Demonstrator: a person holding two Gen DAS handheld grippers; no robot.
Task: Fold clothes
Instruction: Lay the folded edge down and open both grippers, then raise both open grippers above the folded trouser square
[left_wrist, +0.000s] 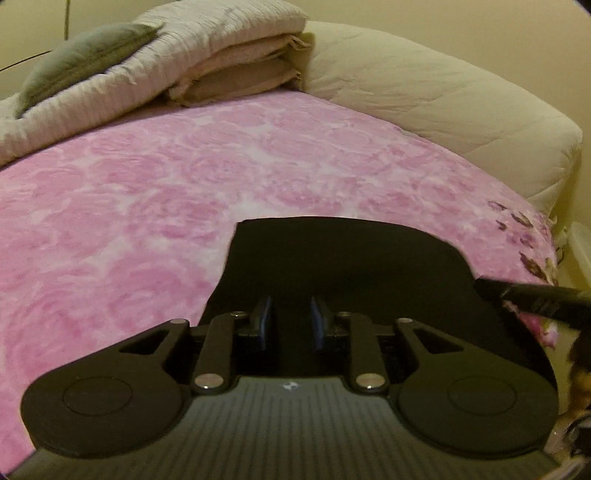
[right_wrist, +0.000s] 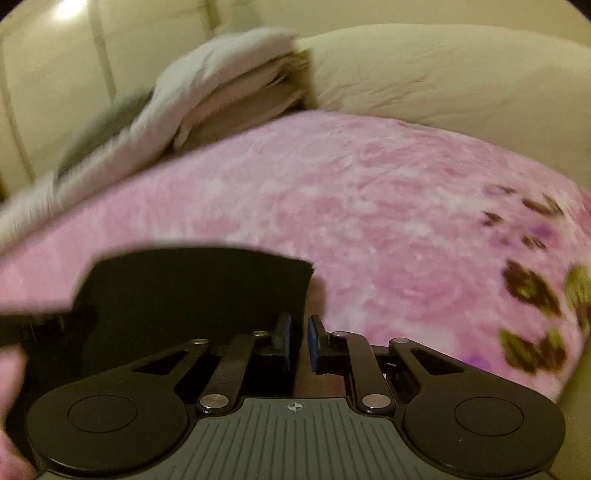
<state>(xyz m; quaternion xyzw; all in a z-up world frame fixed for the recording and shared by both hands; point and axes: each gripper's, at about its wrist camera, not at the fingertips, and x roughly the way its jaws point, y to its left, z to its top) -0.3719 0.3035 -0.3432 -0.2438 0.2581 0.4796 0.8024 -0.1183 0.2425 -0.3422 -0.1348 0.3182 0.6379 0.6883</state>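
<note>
Pink rose-patterned plush blanket (left_wrist: 184, 184) covers the bed; a flat black cloth garment (left_wrist: 332, 258) lies at its near edge. Left gripper (left_wrist: 291, 325) hovers over it, jaws parted; right gripper (right_wrist: 299, 339) stands narrowly parted at its right edge. Any fold should match edges squarely.

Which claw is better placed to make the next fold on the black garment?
Left, probably. The left claw sits centred over the flat black fabric garment on the pink floral blanket, jaws apart. The right claw hangs at the garment's right edge, mostly over blanket, and its view is blurred.
</note>
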